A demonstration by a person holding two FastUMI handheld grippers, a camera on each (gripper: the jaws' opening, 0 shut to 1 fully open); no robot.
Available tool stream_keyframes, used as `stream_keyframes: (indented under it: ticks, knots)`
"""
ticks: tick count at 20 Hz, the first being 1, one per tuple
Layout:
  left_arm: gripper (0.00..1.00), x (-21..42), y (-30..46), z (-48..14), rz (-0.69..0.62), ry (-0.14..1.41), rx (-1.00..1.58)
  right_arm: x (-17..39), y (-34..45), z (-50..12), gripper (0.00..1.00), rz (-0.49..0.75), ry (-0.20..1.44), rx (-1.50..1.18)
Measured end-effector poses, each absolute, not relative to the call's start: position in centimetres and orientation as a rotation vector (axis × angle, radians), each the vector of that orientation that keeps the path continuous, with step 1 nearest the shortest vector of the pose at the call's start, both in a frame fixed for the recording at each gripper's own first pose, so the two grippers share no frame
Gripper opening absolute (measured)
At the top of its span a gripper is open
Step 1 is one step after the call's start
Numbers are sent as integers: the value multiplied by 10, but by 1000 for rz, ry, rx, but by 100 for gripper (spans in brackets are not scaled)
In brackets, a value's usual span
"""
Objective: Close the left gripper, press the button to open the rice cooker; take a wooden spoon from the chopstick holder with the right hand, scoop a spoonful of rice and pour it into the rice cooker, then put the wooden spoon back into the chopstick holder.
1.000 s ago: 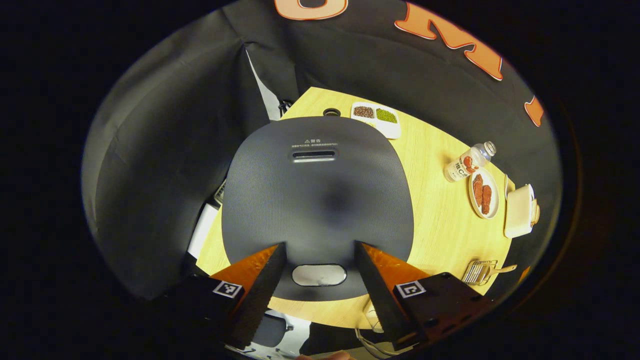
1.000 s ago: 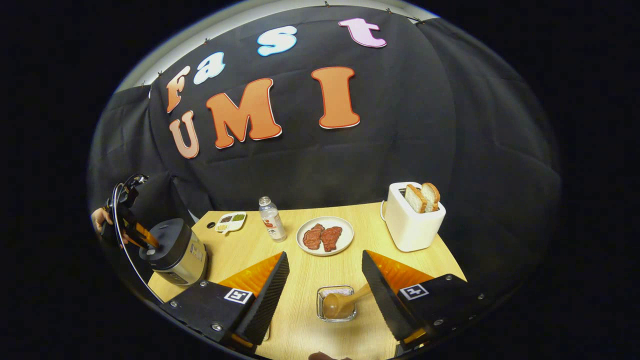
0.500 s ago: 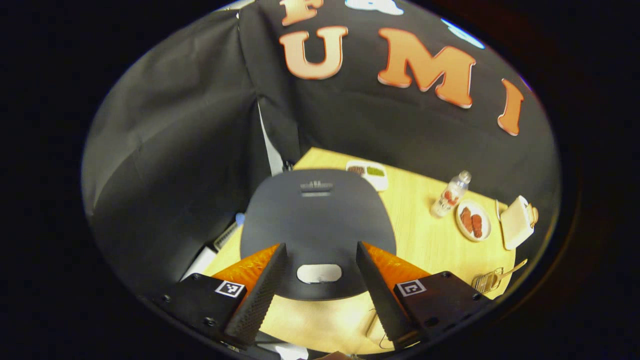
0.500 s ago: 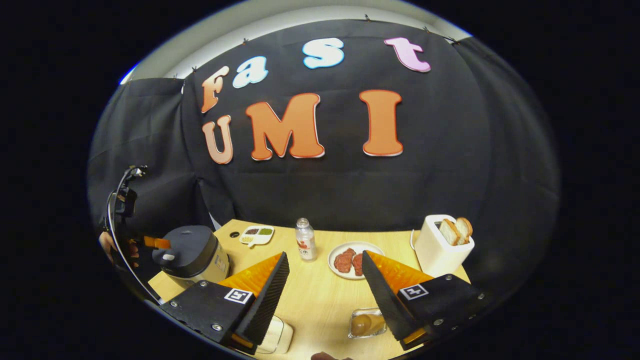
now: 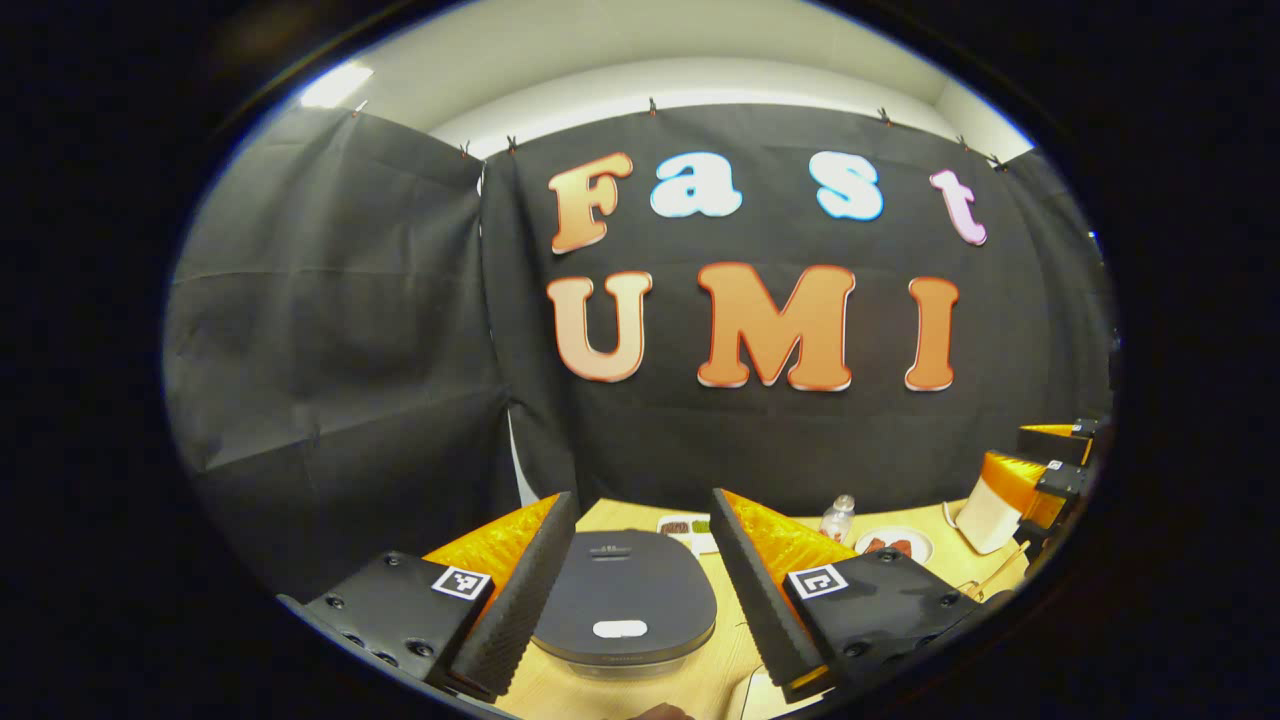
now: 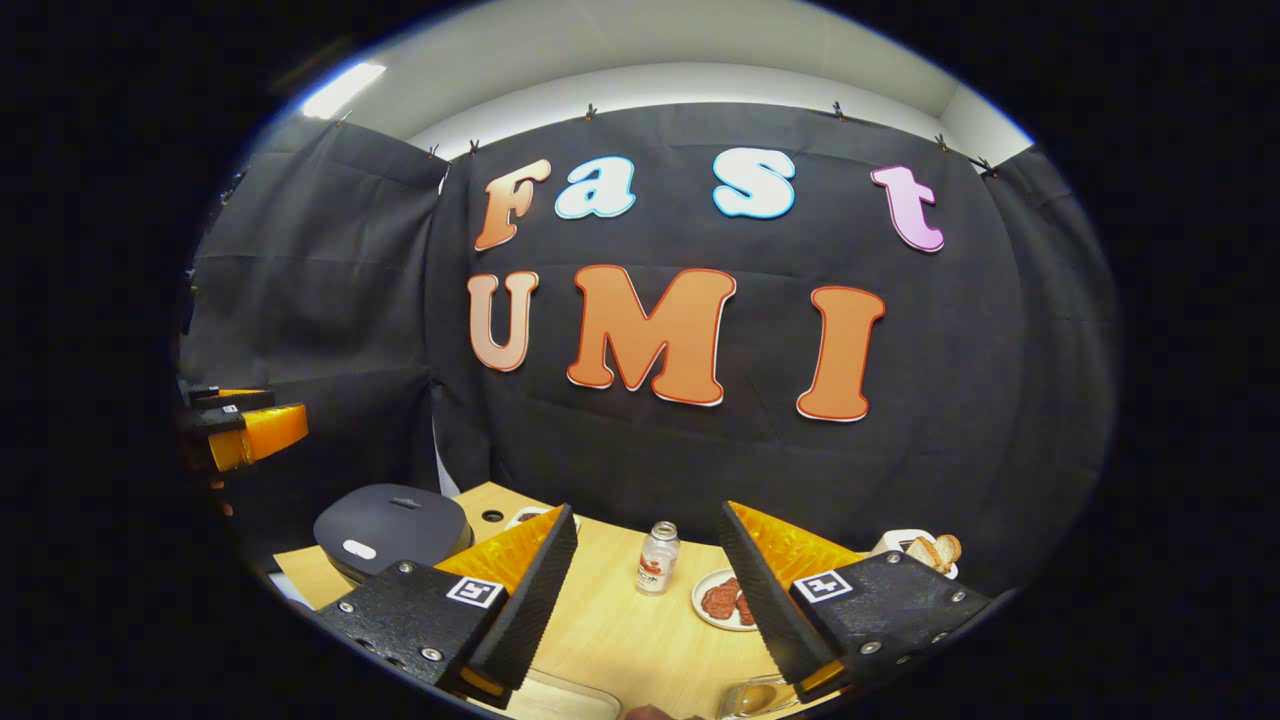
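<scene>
Left gripper (image 5: 632,580): I am holding it raised, fingers standing apart, nothing between them.
Rice cooker (image 5: 625,608): sitting closed at the worktop's (image 5: 930,520) left end, directly below and ahead of my left gripper.
Button (image 5: 619,629): lying on the lid's near edge, centred between my left fingers.
Right gripper (image 6: 648,600): I am holding it spread and empty.
Coming move, my judgement: closing the left fingers, then descending straight onto the button.

rice cooker (image 6: 392,527) left on table (image 6: 610,620), bottle (image 6: 656,558) beside plate (image 6: 722,600)
</scene>
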State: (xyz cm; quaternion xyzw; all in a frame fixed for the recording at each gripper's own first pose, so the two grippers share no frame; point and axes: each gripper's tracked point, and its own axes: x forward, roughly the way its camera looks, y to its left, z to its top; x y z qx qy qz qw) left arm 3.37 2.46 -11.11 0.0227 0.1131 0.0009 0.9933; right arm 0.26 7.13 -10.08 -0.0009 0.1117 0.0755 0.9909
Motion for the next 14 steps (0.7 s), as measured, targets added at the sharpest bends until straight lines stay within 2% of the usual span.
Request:
stream_keyframes:
  ticks: [5, 6, 7, 14]
  knots:
    - [92, 19, 20, -79, -21, 52, 34, -8, 89, -70, 89, 146, 118, 30]
    - [92, 18, 18, -79, -20, 39, 40, -12, 89, -68, 86, 146, 100, 20]
    - [92, 17, 16, -82, -27, 34, 47, -13, 87, -65, 90, 133, 81, 6]
    - [92, 21, -9, -92, -98, 60, 57, -15, 74, -65, 91, 111, 59, -15]
